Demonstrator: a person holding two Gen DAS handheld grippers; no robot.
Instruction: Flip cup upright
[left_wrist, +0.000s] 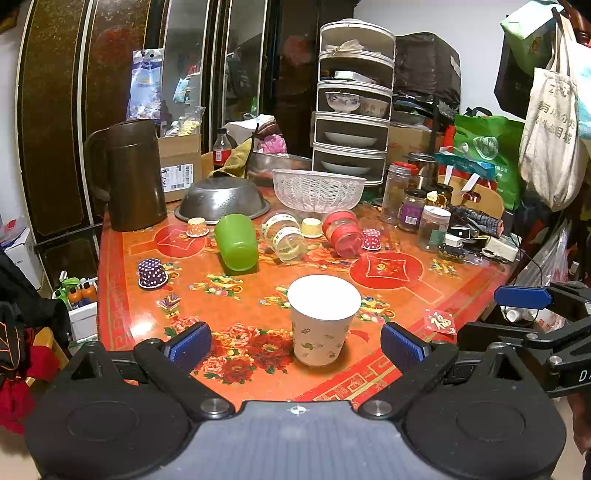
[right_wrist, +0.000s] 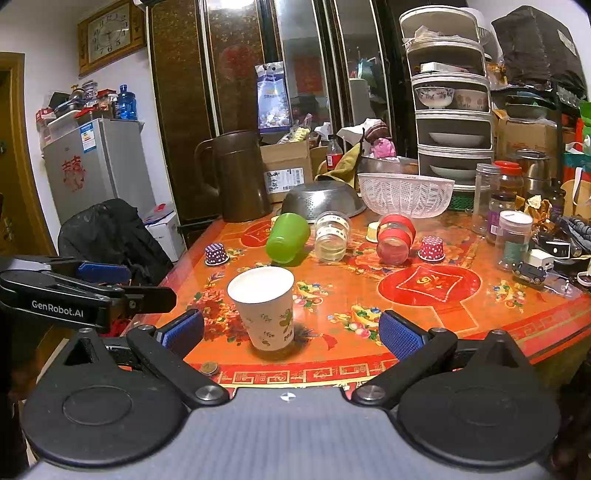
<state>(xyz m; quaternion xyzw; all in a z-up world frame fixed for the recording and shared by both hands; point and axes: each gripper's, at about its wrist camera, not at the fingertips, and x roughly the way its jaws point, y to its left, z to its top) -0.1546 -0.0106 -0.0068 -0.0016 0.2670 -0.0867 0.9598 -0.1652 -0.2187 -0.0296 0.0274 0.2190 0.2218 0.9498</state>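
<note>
A white paper cup with a leaf print (left_wrist: 322, 322) stands upright, mouth up, on the red flowered table (left_wrist: 406, 295), just ahead of my left gripper (left_wrist: 295, 345) and between its open fingers, not touched. It also shows in the right wrist view (right_wrist: 265, 308), left of centre ahead of my right gripper (right_wrist: 291, 332), which is open and empty. A green plastic cup (left_wrist: 236, 242) lies on its side further back; it shows in the right wrist view too (right_wrist: 287, 238).
A clear jar (left_wrist: 286, 235) and a red jar (left_wrist: 342, 233) lie on their sides behind. Small cupcake liners (left_wrist: 151, 273) sit around. A brown jug (left_wrist: 129, 173), metal colander (left_wrist: 221, 199), white basket (left_wrist: 317, 190) and jars (left_wrist: 417, 206) crowd the back. A coin (right_wrist: 209, 367) lies near the front edge.
</note>
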